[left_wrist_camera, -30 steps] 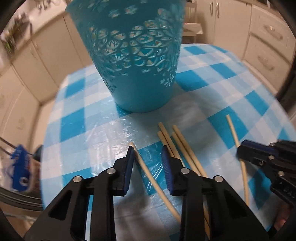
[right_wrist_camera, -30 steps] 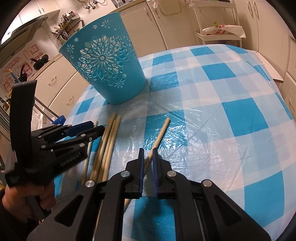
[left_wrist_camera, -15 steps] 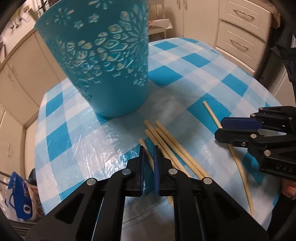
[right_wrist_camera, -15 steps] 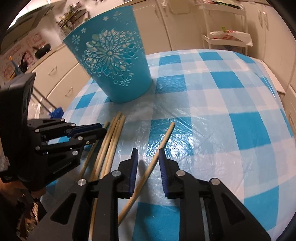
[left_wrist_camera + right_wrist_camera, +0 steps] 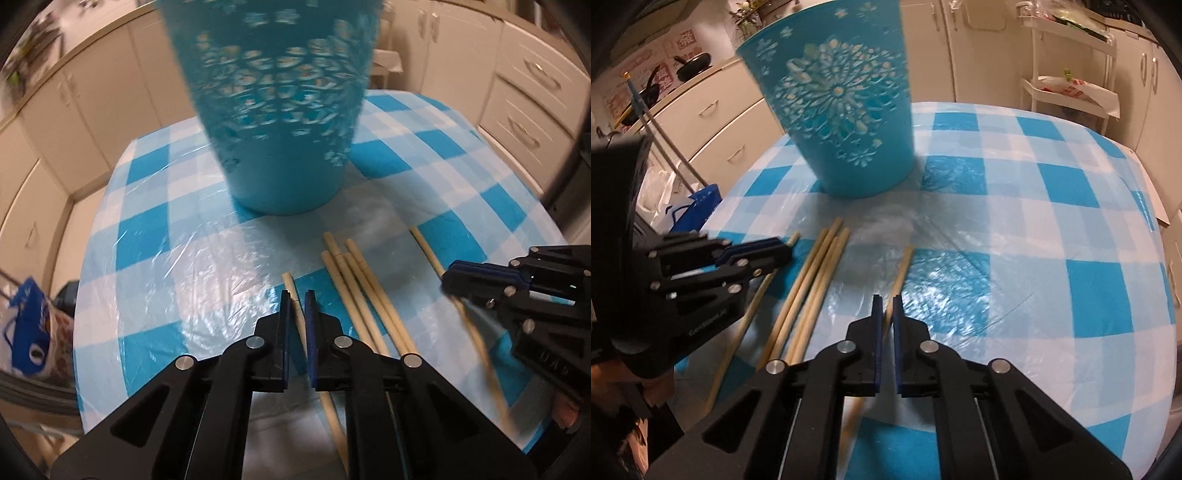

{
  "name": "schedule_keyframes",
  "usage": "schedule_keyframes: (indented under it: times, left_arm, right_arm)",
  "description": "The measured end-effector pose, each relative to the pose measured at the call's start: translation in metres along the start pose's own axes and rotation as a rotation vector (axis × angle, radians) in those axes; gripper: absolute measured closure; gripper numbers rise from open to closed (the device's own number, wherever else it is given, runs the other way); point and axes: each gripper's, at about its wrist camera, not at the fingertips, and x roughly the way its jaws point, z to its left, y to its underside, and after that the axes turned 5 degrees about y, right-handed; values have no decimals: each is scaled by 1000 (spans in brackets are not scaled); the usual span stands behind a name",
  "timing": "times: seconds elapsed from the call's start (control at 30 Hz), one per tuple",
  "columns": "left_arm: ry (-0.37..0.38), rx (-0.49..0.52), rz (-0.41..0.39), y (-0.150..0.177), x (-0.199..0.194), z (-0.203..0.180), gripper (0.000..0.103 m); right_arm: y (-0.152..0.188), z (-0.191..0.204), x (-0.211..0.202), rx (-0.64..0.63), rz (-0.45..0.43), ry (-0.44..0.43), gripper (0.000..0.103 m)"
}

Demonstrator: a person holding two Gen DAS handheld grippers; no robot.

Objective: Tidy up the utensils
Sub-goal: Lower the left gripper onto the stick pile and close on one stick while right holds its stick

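Left hand-held gripper (image 5: 295, 295) clamps chopstick (image 5: 292, 286); only right view shows pans (image 5: 690, 62).

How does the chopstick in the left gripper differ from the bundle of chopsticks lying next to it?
The left gripper has its fingers closed on one chopstick, which sits alone; the bundle is several sticks lying side by side, touching, and ungripped. The gripped chopstick's tip stops short of the bundle's tips, which reach nearer the blue basket. All look like the same pale wood, pointing roughly toward the basket.

Left tool (image 5: 295, 301), right tool (image 5: 884, 304) – black frames, blue pads, silver screws
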Motion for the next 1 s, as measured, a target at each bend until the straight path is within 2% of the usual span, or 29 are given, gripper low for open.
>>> schedule_keyframes:
  times: [0.1, 0.17, 0.27, 0.33, 0.4, 0.53, 0.6, 0.67, 0.73, 0.77, 0.8, 0.87, 1.0]
  left_arm:
    - [-3, -29, 2, 1, 0, 3, 96]
    - [-7, -34, 13, -1, 1, 3, 95]
    - [-15, -28, 17, -3, 2, 2, 95]
    - [-16, -25, 9, -3, 3, 1, 95]
    - [-17, -27, 11, -3, 2, 2, 95]
    - [-21, -37, 21, -4, 2, 1, 95]
    - [-29, -39, 20, -4, 2, 0, 94]
    - [-48, -47, 16, -4, 2, 1, 87]
    - [-47, -55, 9, -3, 2, 3, 86]
    - [-46, -55, 4, -2, 2, 3, 86]
    - [-46, -53, -1, -2, 2, 3, 87]
    - [-36, -41, -13, 0, 2, 1, 97]
    - [-48, -33, -31, 3, -1, -3, 98]
  right_arm:
    - [-3, -6, 2, 40, 33, 8, 95]
    - [-3, -1, 3, 21, 33, 26, 90]
    - [-2, 11, 4, -41, 12, 78, 91]
    - [-1, 14, 5, -69, 3, 103, 96]
    - [-1, 13, 4, -57, 17, 79, 96]
    - [-2, 13, 4, -70, 41, 92, 96]
    - [-3, 16, 5, -91, 42, 98, 91]
    - [-2, 20, 6, -102, 34, 105, 88]
    - [-1, 22, 7, -108, 16, 114, 90]
    - [-1, 20, 7, -101, 8, 113, 97]
    - [-1, 19, 7, -89, 4, 107, 97]
    - [1, 13, 6, -41, -7, 79, 97]
    - [3, 2, 0, 32, -48, 25, 97]
